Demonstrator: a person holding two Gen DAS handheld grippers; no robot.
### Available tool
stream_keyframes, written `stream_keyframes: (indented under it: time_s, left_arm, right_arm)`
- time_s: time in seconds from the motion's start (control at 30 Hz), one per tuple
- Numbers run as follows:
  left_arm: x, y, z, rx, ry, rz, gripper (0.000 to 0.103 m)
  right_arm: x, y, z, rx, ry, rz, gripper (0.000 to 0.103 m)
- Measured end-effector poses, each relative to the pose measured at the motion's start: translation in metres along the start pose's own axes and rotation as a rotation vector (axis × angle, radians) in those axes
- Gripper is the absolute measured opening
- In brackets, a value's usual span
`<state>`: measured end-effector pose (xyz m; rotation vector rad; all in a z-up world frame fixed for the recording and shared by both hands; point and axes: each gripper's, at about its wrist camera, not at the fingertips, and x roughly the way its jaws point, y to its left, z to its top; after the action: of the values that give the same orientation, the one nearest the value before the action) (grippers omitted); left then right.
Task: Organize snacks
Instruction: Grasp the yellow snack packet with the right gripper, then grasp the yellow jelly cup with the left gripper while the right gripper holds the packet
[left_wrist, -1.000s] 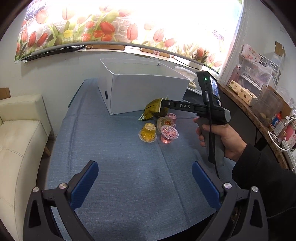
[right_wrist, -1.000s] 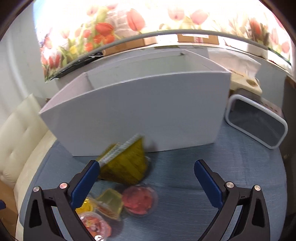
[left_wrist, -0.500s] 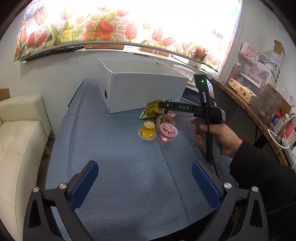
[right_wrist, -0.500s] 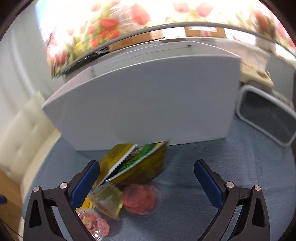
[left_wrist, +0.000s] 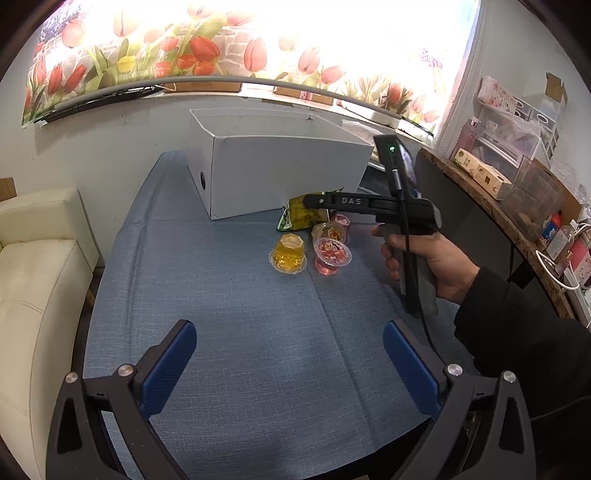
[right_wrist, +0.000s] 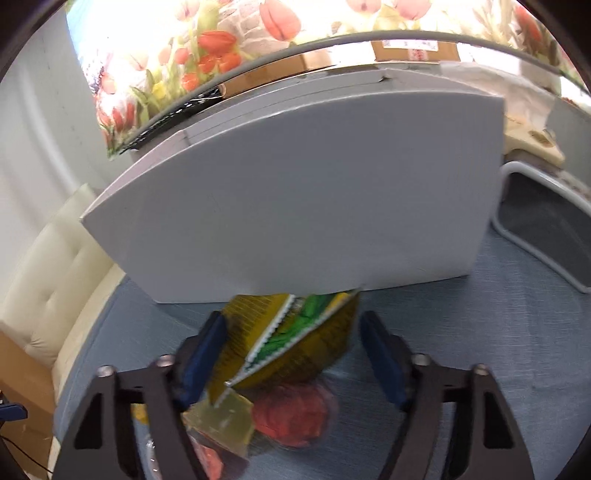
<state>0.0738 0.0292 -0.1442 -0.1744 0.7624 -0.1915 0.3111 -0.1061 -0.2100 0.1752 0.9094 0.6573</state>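
On the blue tablecloth (left_wrist: 229, 332), only the right wrist view shows the right gripper (right_wrist: 291, 350) straddling the snack bag (right_wrist: 295, 343).

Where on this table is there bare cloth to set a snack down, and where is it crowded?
Bare blue cloth runs from the left tongs up to the white box, sofa side included. Crowded: the jelly cups and yellow packet clustered before the box, where the right tongs work.

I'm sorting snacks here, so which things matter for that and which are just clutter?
Job: yellow snack bag, jelly cups, white box, right gripper.
Lying about: cream sofa, shelf boxes, grey-rimmed tray.
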Motion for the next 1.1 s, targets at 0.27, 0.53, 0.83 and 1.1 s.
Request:
stream_keyframes:
  time_s: [0.27,0.53,0.83,1.1]
  left_arm:
    - [0.002,0.003,-0.001,-0.010,0.011,0.012,0.103]
    - [0.004,-0.004,-0.001,0.000,0.016,0.007,0.103]
    - [0.007,-0.019,0.002,0.020,0.021,-0.003,0.103]
    - [0.010,-0.023,0.000,0.025,0.034,-0.002,0.103]
  right_arm:
    - [-0.016,-0.003,-0.010,0.020,-0.026,0.057,0.045]
    - [-0.045,-0.004,-0.023,-0.005,-0.080,0.039,0.038]
    - [-0.054,-0.007,-0.024,-0.016,-0.032,0.005,0.039]
    - [-0.066,-0.022,-0.036,0.022,-0.017,-0.027,0.075]
